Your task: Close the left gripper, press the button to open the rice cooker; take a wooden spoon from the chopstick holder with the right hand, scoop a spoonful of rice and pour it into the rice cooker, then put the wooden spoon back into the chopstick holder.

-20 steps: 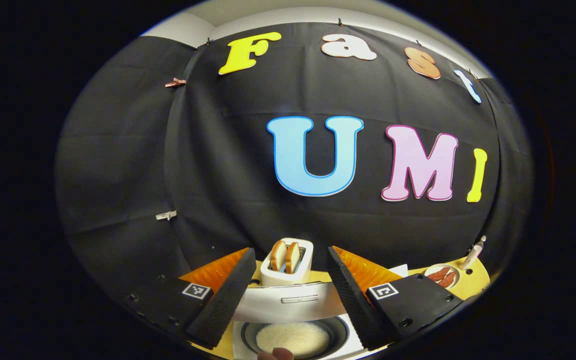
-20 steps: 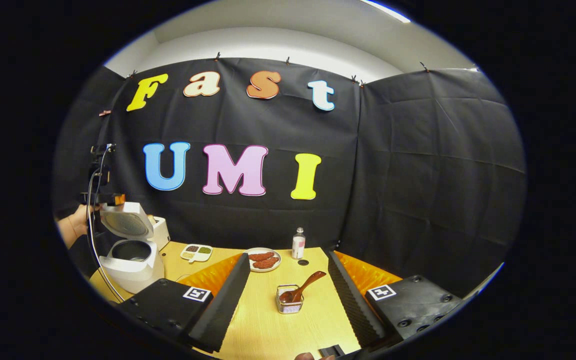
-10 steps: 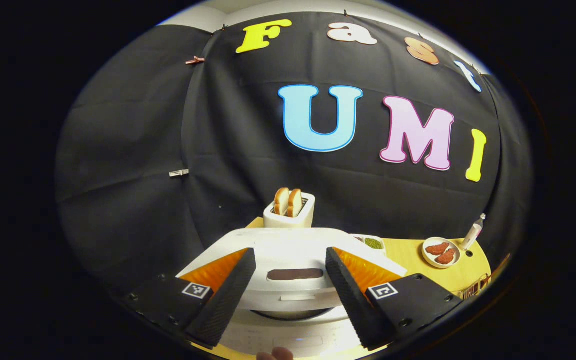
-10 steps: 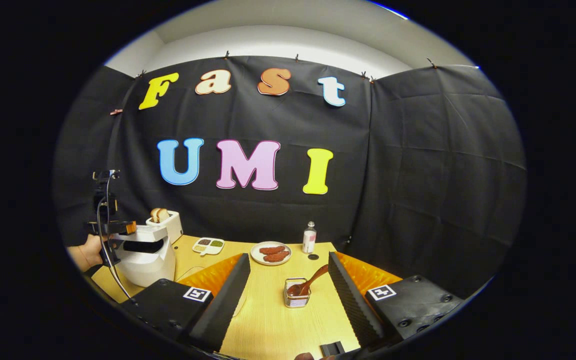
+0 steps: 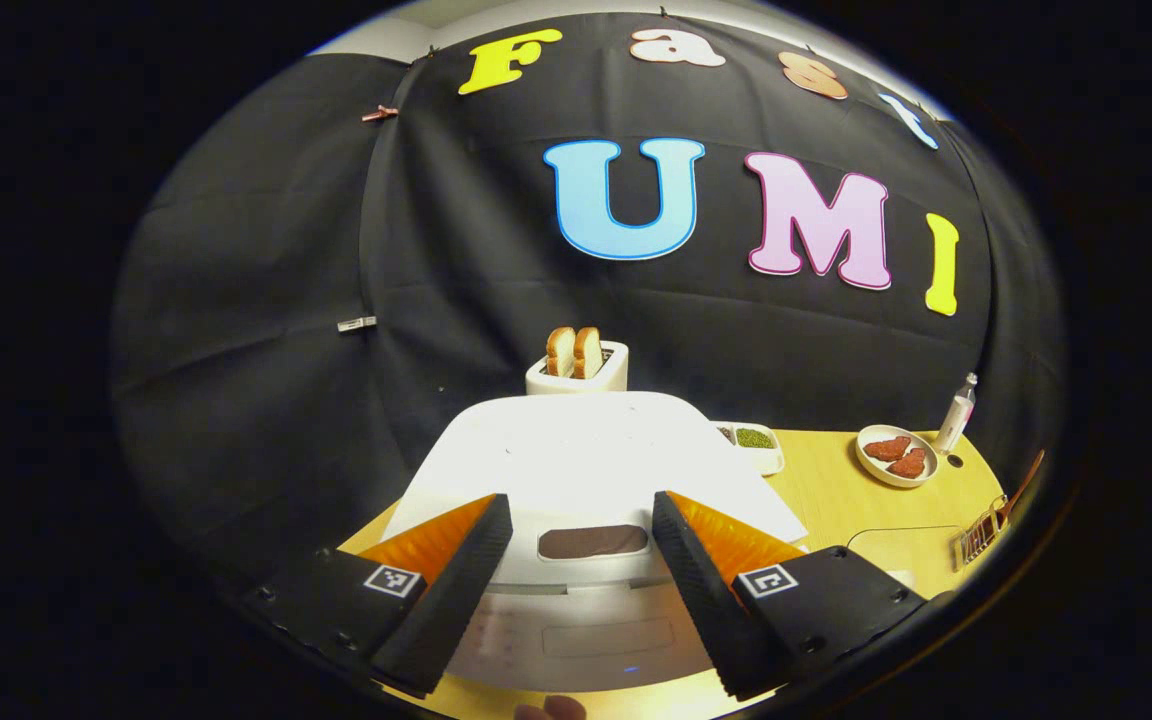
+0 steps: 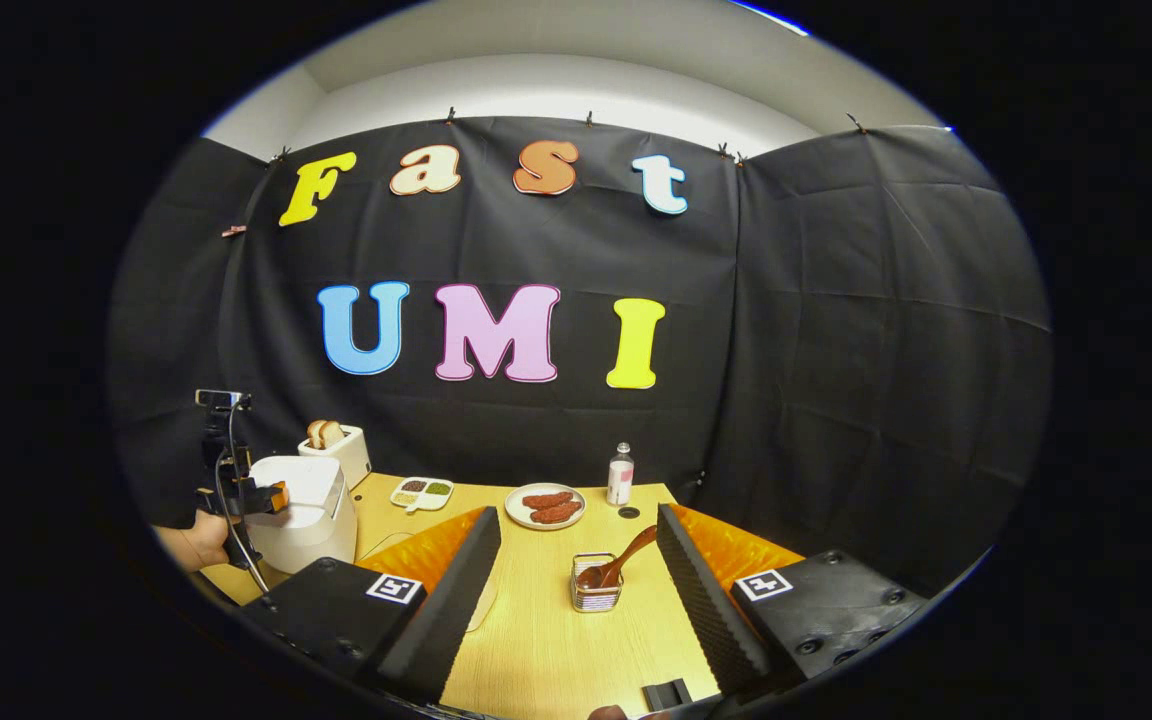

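Left gripper view: the left gripper (image 5: 578, 505) stands wide open and empty, its fingers straddling the front of the white rice cooker (image 5: 586, 450). The lid lies shut. A dark oblong recess, judged to be the release button (image 5: 593, 541), sits at the lid's front edge, between the two fingers.

Step in hand, as judged: bring the fingers together, then press the button. Recommendations:
- Shut the jaws fully before descending; open fingers would pass either side of the button.
- Centre the joined tips on the recess and press straight down, not at a slant, so the cooker does not slide on the table (image 5: 836, 500).
- Draw back clear of the lid's swing once it releases.

Right gripper view: the right gripper (image 6: 576, 515) is likewise open and holds nothing. The wooden spoon (image 6: 626, 558) leans in the wire chopstick holder (image 6: 596, 595), which stands on the table just ahead, between the fingers; its handle tilts up to the right. A hand grips the left gripper at the cooker, well apart to the left.

Surface and room: light wood-grain table, flat. Also present are a toaster (image 5: 576, 370) with two slices behind the cooker, a divided dish (image 6: 422, 491), a plate (image 6: 546, 506) of red pieces, and a small bottle (image 6: 620, 475). Black cloth walls enclose the booth.
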`<state>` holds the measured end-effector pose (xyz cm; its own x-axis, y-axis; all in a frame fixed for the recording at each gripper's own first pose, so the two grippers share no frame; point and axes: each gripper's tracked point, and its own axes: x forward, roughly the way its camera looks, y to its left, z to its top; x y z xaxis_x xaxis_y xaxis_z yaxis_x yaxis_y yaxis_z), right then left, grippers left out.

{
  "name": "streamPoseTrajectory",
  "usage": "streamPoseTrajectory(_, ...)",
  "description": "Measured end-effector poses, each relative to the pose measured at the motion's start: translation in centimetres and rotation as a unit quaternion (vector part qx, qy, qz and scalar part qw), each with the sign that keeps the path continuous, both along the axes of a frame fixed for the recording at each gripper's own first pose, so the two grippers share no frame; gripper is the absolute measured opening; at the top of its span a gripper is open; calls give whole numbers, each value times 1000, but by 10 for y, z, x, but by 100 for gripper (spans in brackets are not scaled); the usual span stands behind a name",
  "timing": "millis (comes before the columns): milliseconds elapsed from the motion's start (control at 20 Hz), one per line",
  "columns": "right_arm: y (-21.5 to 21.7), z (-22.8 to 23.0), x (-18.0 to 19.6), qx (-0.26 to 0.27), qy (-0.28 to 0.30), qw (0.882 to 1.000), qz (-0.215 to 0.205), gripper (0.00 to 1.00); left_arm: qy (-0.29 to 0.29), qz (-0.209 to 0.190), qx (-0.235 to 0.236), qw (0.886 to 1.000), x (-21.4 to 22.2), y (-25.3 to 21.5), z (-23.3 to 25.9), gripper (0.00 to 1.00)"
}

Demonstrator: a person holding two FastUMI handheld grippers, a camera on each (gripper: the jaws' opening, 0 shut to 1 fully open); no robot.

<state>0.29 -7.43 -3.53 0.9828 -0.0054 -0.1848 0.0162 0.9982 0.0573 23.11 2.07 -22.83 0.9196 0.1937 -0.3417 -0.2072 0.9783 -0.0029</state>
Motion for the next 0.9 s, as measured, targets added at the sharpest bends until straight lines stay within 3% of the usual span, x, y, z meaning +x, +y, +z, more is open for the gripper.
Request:
streamPoseTrajectory(450, -3, 6, 5, 5, -11, 1000, -3, 98, 20, 11, -2, 1000, -9, -3, -12, 100)
streamPoseTrajectory(900, 1, 8, 12, 21, -15, 1000, 5, 98, 3, -16, -13, 1000, -25, -10, 4, 98)
